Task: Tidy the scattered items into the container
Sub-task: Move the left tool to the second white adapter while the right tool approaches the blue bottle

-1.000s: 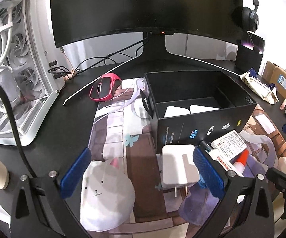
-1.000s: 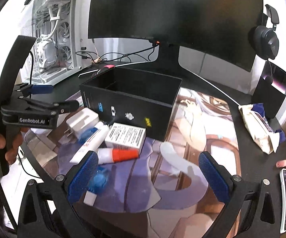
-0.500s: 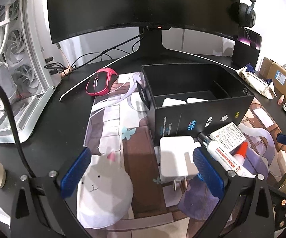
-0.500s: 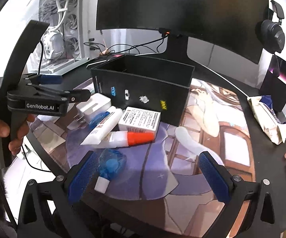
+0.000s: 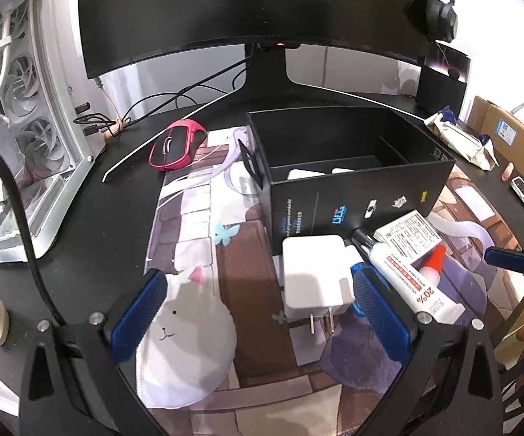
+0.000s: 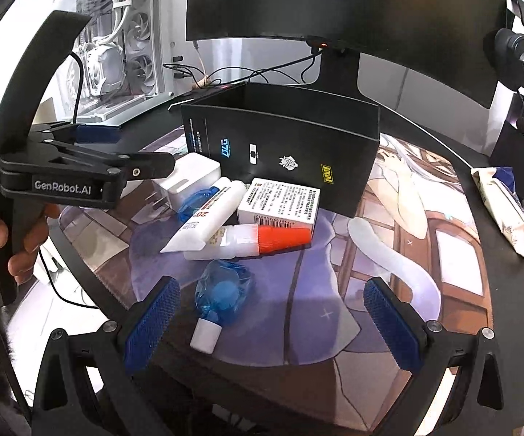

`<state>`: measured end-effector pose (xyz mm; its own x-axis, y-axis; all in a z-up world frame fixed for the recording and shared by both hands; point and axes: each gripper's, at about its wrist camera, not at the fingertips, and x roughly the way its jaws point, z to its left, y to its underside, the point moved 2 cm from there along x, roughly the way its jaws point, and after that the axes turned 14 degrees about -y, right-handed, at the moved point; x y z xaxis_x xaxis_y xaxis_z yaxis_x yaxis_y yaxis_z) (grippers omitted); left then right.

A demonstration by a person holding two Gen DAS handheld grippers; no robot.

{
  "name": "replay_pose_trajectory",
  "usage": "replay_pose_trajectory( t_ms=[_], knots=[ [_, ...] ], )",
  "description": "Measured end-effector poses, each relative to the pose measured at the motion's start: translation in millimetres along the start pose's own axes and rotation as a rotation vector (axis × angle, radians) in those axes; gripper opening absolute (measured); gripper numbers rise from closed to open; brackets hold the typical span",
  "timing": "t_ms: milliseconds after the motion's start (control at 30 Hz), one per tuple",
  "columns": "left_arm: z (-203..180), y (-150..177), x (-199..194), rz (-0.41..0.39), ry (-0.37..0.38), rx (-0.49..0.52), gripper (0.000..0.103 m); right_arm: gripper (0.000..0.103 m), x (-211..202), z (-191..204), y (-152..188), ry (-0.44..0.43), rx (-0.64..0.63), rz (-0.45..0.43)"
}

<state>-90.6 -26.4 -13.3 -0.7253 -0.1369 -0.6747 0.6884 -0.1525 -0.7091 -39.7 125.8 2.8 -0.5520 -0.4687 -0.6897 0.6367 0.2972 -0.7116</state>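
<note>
While the left gripper (image 5: 258,312) gapes empty, the white charger (image 5: 316,278) lies between its fingers.

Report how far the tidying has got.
Done: two white items already lie inside the black box. In hand: nothing; left gripper and right gripper are both open. Left on the mat: white charger, white tube, printed carton, red-capped bottle, blue bottle.
</note>
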Motion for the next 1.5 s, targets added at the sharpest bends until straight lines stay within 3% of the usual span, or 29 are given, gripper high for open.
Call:
replay_pose_trajectory(
  t_ms=[1500],
  knots=[
    [-11.5, 6.9, 20.8, 0.055, 0.019, 0.033, 0.103, 0.103, 12.1, -10.3, 5.0, 0.010, 0.047, 0.003]
  ],
)
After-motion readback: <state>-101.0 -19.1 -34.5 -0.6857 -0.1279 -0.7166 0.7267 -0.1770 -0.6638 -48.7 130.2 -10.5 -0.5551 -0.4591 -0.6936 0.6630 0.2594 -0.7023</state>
